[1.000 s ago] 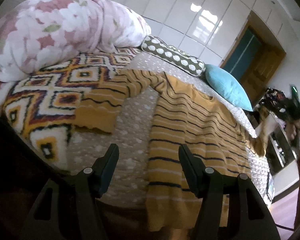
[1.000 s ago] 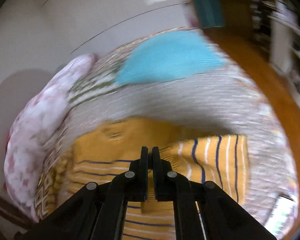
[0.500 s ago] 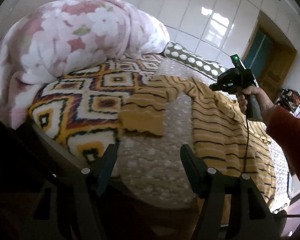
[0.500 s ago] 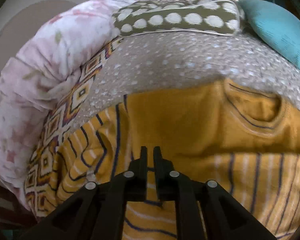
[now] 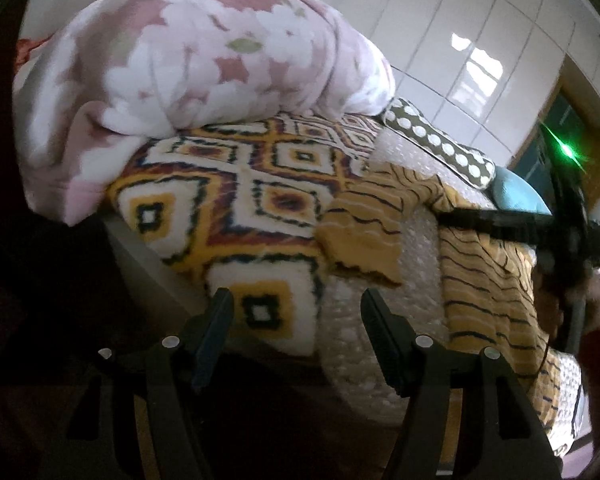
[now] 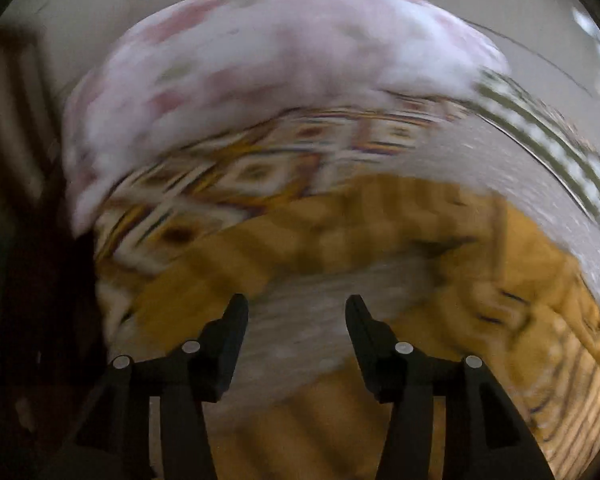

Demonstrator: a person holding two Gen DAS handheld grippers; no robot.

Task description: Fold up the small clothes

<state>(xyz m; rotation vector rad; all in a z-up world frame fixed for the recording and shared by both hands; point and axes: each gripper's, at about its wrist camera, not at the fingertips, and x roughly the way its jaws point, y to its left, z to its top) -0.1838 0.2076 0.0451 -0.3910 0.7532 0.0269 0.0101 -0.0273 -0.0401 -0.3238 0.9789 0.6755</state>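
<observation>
A: Item: striped sweater (image 5: 484, 280). Location?

B: Laid flat on the bed (image 5: 380, 320), one sleeve (image 5: 364, 232) stretched onto the patterned blanket (image 5: 236, 200).

A: Tools?

B: Left tool (image 5: 296, 320): held open, nothing between its jaws. Right tool (image 6: 296, 320): jaws opening, nothing gripped; view blurred.

A: Step advice?

B: The sleeve cuff is probably best pinched at its edge and carried across the body.

A: Room?

B: Bare sheet is left beside the sleeve; the rolled quilt (image 5: 204, 64) and bed edge are kept clear.

Home bedroom, bed (image 5: 380, 320), quilt (image 5: 204, 64), pillows (image 5: 440, 144)
</observation>
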